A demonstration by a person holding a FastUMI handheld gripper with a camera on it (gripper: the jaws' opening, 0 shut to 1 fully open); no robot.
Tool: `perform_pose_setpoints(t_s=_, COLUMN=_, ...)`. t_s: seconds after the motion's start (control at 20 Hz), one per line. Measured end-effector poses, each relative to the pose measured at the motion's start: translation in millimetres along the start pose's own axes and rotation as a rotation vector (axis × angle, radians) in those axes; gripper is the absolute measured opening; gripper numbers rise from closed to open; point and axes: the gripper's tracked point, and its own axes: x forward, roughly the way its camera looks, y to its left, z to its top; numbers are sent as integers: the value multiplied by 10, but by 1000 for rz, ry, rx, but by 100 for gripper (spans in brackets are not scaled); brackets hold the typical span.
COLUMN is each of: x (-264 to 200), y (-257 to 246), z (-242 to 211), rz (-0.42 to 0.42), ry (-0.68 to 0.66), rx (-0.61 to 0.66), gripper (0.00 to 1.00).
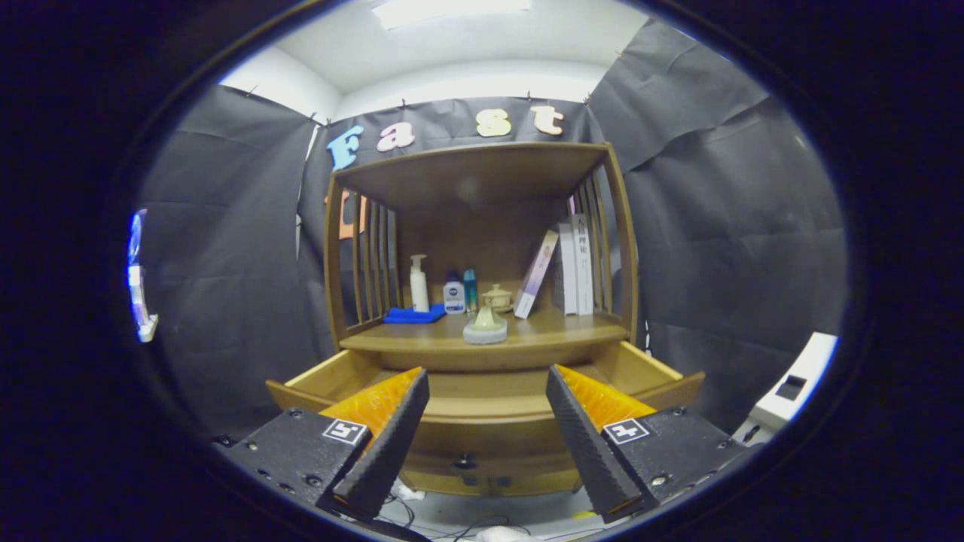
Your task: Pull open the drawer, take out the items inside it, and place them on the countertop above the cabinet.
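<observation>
Drawer [482, 388] is sitting pulled open under the counter [482, 340], inside hidden from here. Gripper [487, 421] is hovering in front of it, fingers [388, 444] spread wide, gripping nothing. Small pale lidded pot [485, 325] is standing at the counter's front edge; blue cloth [413, 315], pump bottle [419, 283], books [572, 265] behind it.

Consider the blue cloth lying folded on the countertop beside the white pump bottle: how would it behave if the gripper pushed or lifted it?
The blue cloth lies flat and folded, so it is probably soft and would droop or unfold when lifted. Pushed, it would likely bunch up, perhaps nudging the white pump bottle beside it. It looks light. The gripper is open, holding nothing, in front of the open drawer.
</observation>
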Motion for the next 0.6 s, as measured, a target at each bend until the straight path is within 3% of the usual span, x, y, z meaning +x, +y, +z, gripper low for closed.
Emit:
perform_pose_setpoints(t_s=0.35, x=90, y=63, z=-624, rz=-8, ry=74, rx=-36, gripper=99)
perform_pose_setpoints(t_s=0.6, x=246, y=89, z=-760, rz=-23, ry=102, rx=-56, gripper=99)
